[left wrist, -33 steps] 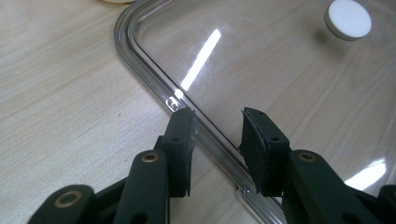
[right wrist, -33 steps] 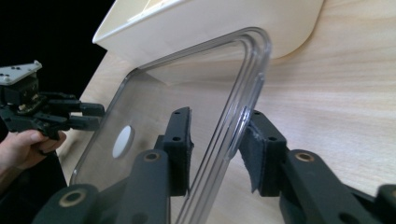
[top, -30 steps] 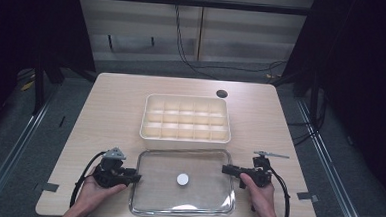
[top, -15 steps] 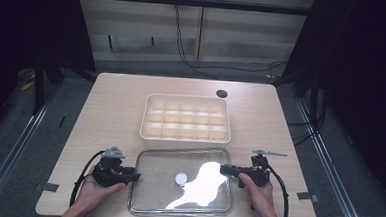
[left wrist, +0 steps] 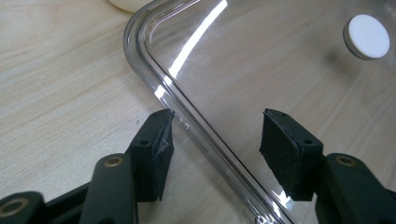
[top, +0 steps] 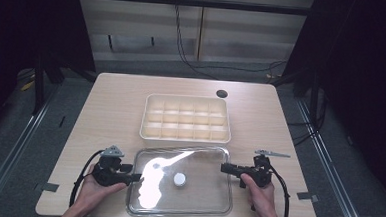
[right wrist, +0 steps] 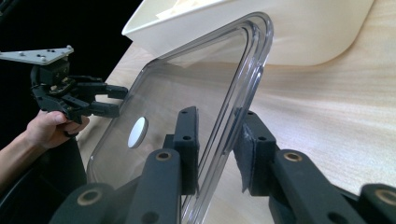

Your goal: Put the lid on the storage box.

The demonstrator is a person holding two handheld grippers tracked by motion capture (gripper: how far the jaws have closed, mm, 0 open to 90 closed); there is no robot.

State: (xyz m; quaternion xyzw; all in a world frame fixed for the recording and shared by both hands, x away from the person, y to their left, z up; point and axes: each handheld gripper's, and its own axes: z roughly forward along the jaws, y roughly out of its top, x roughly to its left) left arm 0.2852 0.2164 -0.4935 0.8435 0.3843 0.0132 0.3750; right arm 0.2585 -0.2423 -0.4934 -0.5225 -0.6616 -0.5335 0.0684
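Work in hand: a clear lid [top: 182, 180] with a white knob [top: 179, 179] lies on the worktop [top: 111, 109] at 6 o'clock of the cream compartment tray [top: 185, 118], close to it but apart.
Left hand-held gripper [top: 133, 176]: at the lid's 9 o'clock edge; its jaws have just been opening and now stand wide, with the rim between the pads [left wrist: 156, 149] but no pressure from either.
Right hand-held gripper [top: 226, 167]: at the lid's 3 o'clock edge, jaws just closed further, pinching the rim.
Lid's pose: in the right gripper view the lid [right wrist: 187, 116] appears tipped, its gripped edge raised; I judge it hangs from one side only.
Risk one: with a single pinch on a slick rim, the lid may pivot or slide out and drop on the worktop.
Risk two: swung towards 12 o'clock, its far edge could strike the tray wall [right wrist: 299, 42].
Risk three: the free left pads could catch the rim as it moves.
High view gives: the overall layout and glare [top: 149, 186] across the lid.
Left gripper view gives: the rim [left wrist: 196, 121] free between the pads.
Right gripper view gives: the pinch itself, and the left hand [right wrist: 49, 126] across the lid.
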